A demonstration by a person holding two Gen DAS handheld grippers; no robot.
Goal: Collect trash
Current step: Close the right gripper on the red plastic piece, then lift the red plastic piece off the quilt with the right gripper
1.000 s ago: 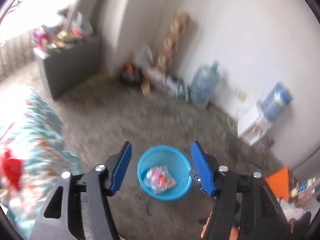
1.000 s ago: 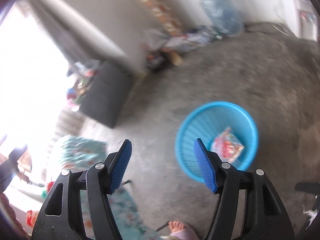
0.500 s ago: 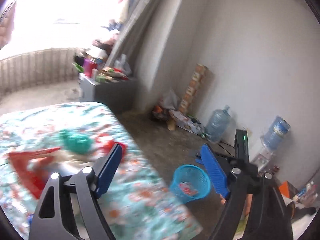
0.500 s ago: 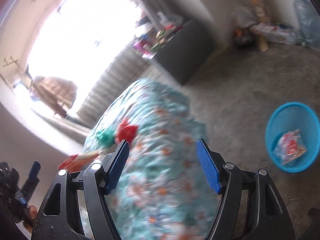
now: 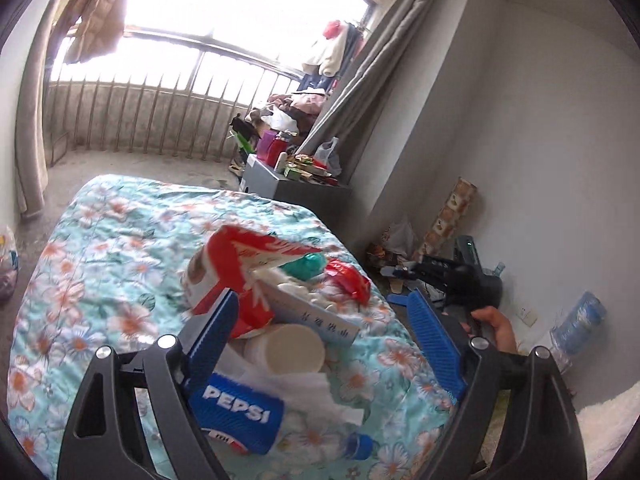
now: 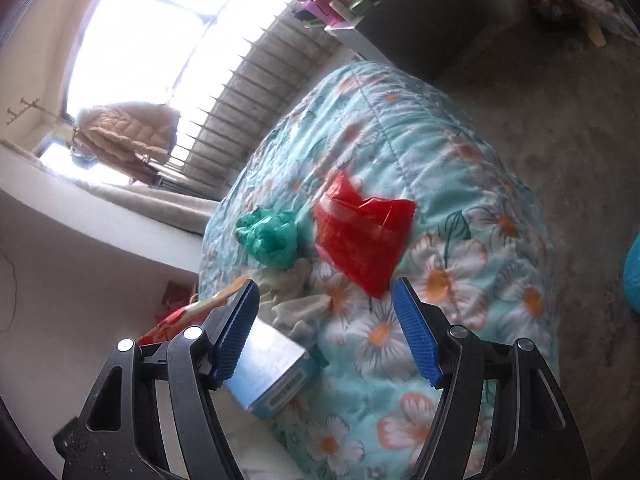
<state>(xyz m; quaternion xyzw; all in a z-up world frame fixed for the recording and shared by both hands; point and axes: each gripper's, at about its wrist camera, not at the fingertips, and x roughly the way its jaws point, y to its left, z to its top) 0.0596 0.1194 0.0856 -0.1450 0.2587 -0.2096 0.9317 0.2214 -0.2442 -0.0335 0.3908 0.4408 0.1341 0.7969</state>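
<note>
The left gripper (image 5: 324,344) hangs with its blue pads spread wide and nothing between them, above a heap of trash on the floral quilt (image 5: 100,240). Directly between its fingers lies a white cup (image 5: 290,350); just below that, toward the left finger, sits a blue Pepsi bottle (image 5: 236,412) on its side with crumpled white tissue (image 5: 320,396) touching it. Just ahead of the fingers rests a pale blue box (image 5: 316,312), and beyond it a red and white bag (image 5: 236,268), a green plastic bag (image 5: 306,266) and a red plastic bag (image 5: 348,280). The right gripper (image 6: 326,332) is likewise wide apart and empty, over the same quilt (image 6: 440,152). Close by its left finger lies the pale blue box (image 6: 268,376); crumpled white cloth (image 6: 296,296) sits just ahead between the fingers, with the green plastic bag (image 6: 270,238) and red plastic bag (image 6: 362,236) farther ahead, side by side. At the far right edge, on the floor, a sliver of the blue basket (image 6: 633,272) shows.
</note>
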